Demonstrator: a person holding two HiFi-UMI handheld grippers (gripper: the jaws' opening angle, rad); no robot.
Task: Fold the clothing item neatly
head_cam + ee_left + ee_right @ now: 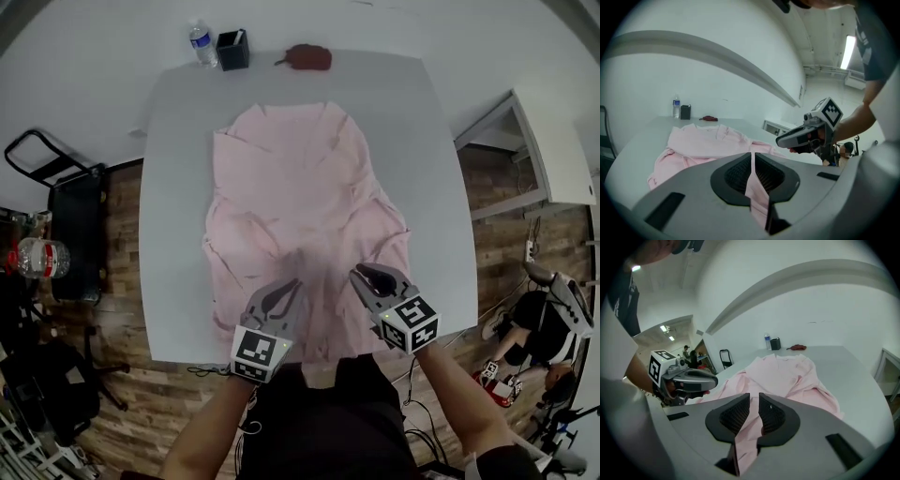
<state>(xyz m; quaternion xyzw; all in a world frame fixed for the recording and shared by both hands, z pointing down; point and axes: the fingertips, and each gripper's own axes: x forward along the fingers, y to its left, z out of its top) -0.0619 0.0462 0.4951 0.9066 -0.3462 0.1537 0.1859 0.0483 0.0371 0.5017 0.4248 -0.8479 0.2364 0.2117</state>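
Observation:
A pink shirt (300, 206) lies spread, somewhat rumpled, on the grey table (178, 141), collar at the far end. Both grippers hover over its near hem. My left gripper (292, 286) is shut on a fold of the pink fabric, which shows pinched between its pads in the left gripper view (752, 161). My right gripper (361, 275) also has pink cloth (792, 376) caught between its jaws (753, 404), which stand narrowly apart at the tips and close on the fabric lower down. Each gripper appears in the other's view: the right gripper (787, 140), the left gripper (710, 380).
A water bottle (201, 42), a black cup (232, 50) and a dark red item (308, 57) stand along the table's far edge. A black case (75, 225) sits on the floor left; a white cabinet (548, 150) stands right.

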